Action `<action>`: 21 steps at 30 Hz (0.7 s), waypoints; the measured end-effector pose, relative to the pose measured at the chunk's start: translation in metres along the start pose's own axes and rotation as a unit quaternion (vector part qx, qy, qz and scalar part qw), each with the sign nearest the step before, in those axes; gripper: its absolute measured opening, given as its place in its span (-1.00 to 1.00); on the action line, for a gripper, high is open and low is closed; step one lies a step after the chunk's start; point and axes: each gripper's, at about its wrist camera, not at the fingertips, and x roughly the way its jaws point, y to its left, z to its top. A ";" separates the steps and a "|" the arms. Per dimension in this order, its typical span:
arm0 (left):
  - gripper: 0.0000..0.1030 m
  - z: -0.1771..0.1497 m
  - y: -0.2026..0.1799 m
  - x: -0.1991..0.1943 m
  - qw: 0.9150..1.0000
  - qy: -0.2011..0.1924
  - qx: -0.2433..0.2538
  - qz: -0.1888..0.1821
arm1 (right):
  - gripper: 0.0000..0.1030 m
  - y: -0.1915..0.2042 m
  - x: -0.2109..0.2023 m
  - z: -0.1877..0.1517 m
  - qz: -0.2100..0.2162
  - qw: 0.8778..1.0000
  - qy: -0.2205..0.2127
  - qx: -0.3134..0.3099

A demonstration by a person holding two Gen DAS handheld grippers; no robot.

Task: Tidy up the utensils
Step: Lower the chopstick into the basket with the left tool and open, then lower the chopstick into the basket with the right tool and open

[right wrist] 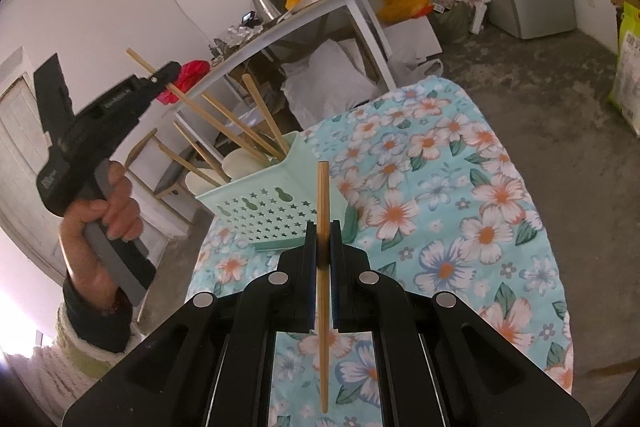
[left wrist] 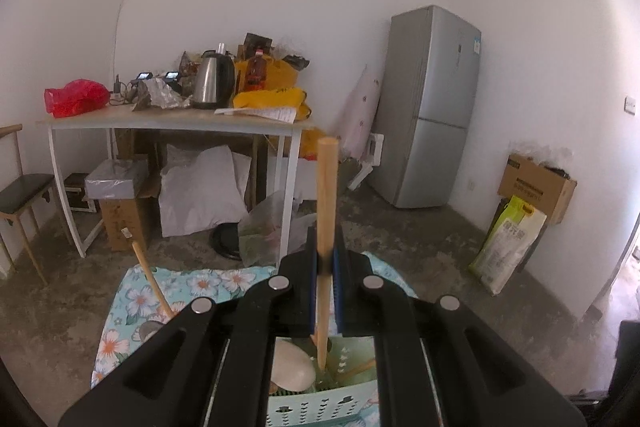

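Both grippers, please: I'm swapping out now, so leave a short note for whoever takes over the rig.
Left gripper: shut on a wooden-handled utensil, its lower end already down inside the mint green basket.
Right gripper: shut on a bamboo chopstick, held above the floral tablecloth, short of the basket.
Done: several wooden-handled utensils and a pale spoon bowl already stand in the basket.
Left: release the left utensil into the basket, then bring the chopstick over and drop it in. No other loose utensils are visible on the cloth.
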 end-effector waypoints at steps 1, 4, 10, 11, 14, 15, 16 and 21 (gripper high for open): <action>-0.88 -0.002 0.000 0.001 1.000 0.006 -0.001 -0.003 | -0.92 0.000 -0.001 0.000 -0.001 1.000 0.000 0.000; -0.84 -0.004 0.001 0.000 1.000 0.014 -0.008 -0.014 | -0.92 0.001 -0.003 0.000 -0.003 1.000 -0.001 -0.001; -0.18 -0.002 0.007 -0.022 0.999 -0.007 -0.026 -0.036 | -0.92 0.005 -0.011 0.001 -0.008 1.000 -0.011 -0.007; -0.13 -0.001 0.007 -0.028 0.999 -0.012 -0.026 -0.036 | -0.92 0.006 -0.013 0.001 -0.008 1.000 -0.013 -0.008; 0.00 0.000 0.007 -0.042 0.999 -0.020 -0.028 -0.040 | -0.92 0.012 -0.020 0.006 -0.009 1.000 -0.025 -0.013; 0.06 0.000 0.009 -0.049 0.998 -0.022 -0.030 -0.042 | -0.92 0.017 -0.025 0.010 -0.008 0.999 -0.034 -0.020; 0.09 -0.001 0.010 -0.056 0.998 -0.025 -0.030 -0.042 | -0.92 0.020 -0.028 0.014 -0.006 0.999 -0.040 -0.025; 0.24 -0.019 0.021 -0.092 0.998 -0.022 -0.024 -0.045 | -0.92 0.057 -0.047 0.050 0.005 0.992 -0.098 -0.080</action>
